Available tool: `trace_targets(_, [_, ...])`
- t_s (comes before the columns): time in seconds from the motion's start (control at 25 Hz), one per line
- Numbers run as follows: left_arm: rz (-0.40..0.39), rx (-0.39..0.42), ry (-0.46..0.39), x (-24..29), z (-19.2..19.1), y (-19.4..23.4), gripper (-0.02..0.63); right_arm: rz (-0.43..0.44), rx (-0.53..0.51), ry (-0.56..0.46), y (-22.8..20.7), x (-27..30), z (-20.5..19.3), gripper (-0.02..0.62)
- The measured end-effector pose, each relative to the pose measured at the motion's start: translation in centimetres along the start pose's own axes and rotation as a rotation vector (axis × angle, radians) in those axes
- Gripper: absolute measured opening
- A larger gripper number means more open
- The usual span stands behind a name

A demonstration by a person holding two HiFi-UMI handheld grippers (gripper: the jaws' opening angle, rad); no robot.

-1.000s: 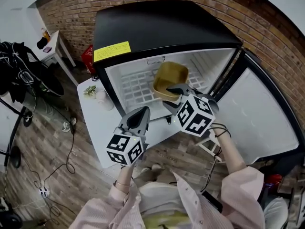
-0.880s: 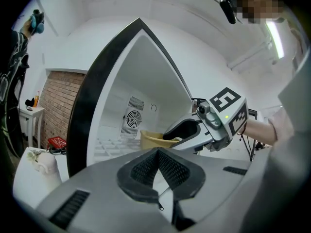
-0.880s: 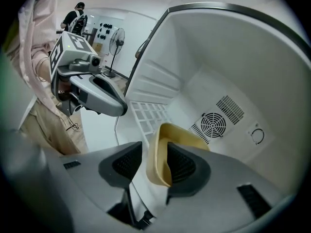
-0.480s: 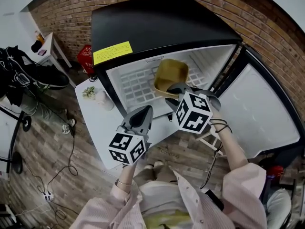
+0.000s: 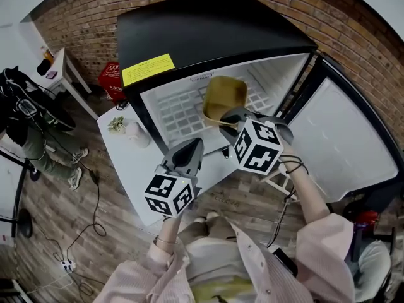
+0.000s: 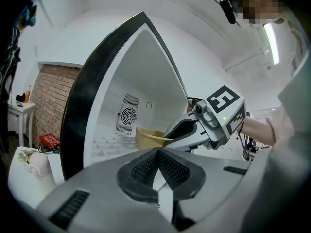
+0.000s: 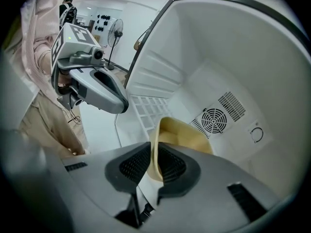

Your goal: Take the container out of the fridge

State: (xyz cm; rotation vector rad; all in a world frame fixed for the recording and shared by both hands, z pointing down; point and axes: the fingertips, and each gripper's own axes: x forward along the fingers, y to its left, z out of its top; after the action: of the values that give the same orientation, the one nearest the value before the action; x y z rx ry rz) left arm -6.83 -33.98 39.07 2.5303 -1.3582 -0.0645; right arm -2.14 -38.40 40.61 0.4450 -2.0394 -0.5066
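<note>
pinching the rim of the tan container (image 7: 189,136) inside the fridge (image 5: 208,36), our right tool (image 7: 154,163) has just been closing; we hold the left tool (image 6: 158,169) closed, empty.

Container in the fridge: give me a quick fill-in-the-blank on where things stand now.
The fridge door stands ___.
The container sits ___ the fridge.
Only the ___ of the two grippers has the container's wall between its jaws.
The left gripper, jaws together, holds ___.
Missing: open; inside; right; nothing.
The right gripper has jaws that have just been closing on that wall.
</note>
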Motion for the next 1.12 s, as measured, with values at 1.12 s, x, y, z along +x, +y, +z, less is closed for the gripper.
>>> trace_targets(1.12, [-0.141, 0.034, 0.034, -1.3, -0.8, -2.0, -0.008, -0.162, 0.197, -0.029, 3.6, -4.9, -0.7, 0.028])
